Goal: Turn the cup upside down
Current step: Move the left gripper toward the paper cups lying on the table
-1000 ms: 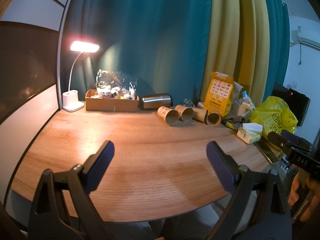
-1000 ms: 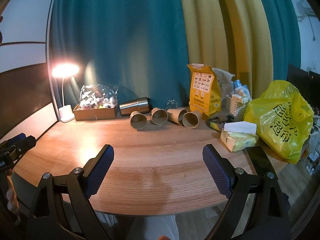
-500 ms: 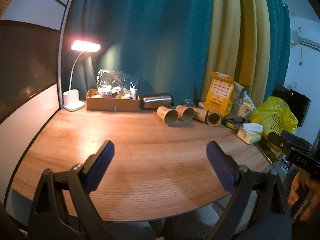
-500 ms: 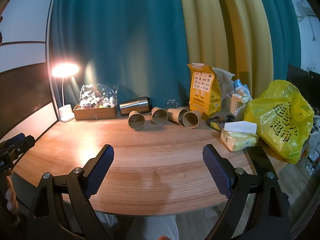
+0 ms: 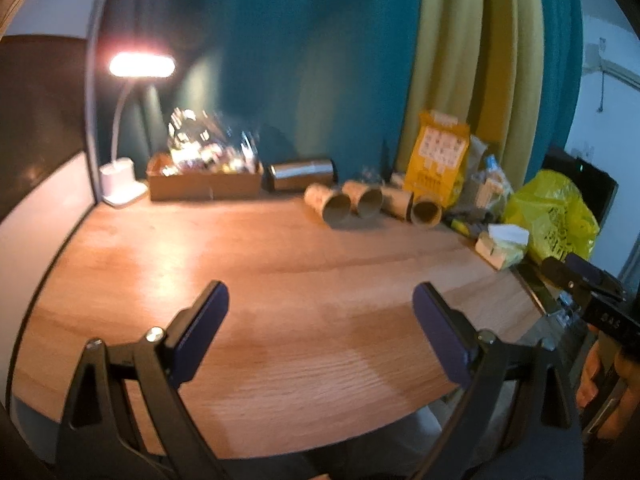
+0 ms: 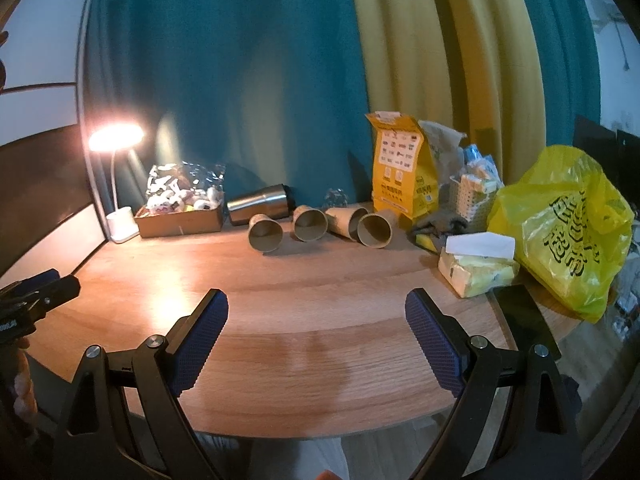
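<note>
Several brown paper cups lie on their sides in a row at the back of the wooden table (image 6: 320,304), mouths toward me; the leftmost cup (image 6: 265,233) also shows in the left wrist view (image 5: 328,206). A steel tumbler (image 6: 260,209) lies on its side behind them. My left gripper (image 5: 320,332) is open and empty above the table's near edge. My right gripper (image 6: 316,340) is open and empty there too, far from the cups.
A lit desk lamp (image 6: 118,184) and a cardboard box of small items (image 6: 180,216) stand at the back left. An orange pouch (image 6: 402,172), a white basket (image 6: 474,196), a tissue pack (image 6: 476,268), a yellow plastic bag (image 6: 568,224) and a dark phone (image 6: 524,320) crowd the right side.
Both grippers have drifted slightly toward the table; the left view is now blurred by motion. Both stay open and the cups lie as before.
</note>
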The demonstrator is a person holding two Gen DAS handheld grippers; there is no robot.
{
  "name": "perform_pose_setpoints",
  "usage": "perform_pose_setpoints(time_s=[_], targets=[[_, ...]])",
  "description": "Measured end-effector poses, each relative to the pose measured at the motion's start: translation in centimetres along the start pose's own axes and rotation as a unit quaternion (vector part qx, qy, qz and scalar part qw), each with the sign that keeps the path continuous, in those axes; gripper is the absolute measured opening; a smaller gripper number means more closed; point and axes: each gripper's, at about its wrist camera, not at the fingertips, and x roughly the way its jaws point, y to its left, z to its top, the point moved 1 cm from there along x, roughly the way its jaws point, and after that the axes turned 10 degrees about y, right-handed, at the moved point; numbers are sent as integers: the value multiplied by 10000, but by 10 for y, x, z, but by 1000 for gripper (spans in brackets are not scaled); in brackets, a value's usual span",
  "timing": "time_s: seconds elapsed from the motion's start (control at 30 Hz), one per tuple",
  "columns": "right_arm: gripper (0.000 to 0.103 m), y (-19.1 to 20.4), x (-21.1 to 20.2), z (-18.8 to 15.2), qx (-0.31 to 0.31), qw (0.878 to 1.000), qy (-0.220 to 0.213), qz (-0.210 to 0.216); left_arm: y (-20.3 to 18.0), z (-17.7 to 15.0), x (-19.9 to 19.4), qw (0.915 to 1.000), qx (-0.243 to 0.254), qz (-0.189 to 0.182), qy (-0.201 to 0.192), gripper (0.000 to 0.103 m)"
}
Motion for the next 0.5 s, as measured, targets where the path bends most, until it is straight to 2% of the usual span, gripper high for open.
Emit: perform_pose_setpoints(time_s=[0.13, 0.3, 0.5], targets=[[92, -16, 23, 7, 91, 9998, 199, -34, -7, 25, 39, 9983, 35, -89, 573, 94], [92, -41, 63, 22, 124, 9987, 489, -51, -26, 61, 84, 9949, 178, -171, 975, 94], [92, -75, 121, 52, 169, 9970, 755, 2, -55, 121, 157, 9884, 298, -235, 1471, 94]])
